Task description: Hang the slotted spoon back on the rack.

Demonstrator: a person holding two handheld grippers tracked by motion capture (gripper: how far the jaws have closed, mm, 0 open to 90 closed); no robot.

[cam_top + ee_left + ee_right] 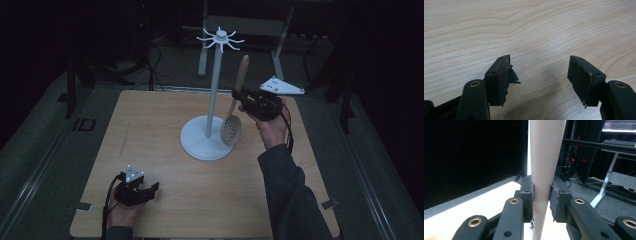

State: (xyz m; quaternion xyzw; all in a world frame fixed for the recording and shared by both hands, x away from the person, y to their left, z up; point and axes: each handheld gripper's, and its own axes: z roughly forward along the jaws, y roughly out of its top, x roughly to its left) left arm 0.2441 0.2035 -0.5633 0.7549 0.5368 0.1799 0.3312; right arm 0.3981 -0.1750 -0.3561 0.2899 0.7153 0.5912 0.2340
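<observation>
spoon (235, 110) upright — handle up, bowl down — clamped in right claw (240, 96); left claw (150, 189) wide, empty.

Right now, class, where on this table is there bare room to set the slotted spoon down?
Bare wood lies left of the white stand, and along the near edge between the left gripper and the sleeve. It is crowded around the right gripper holding the slotted spoon.

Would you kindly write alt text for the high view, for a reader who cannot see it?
The right gripper holds a slotted spoon by its handle beside a white utensil stand with hooks on top. The left gripper rests open near the wooden table's front edge.
</observation>
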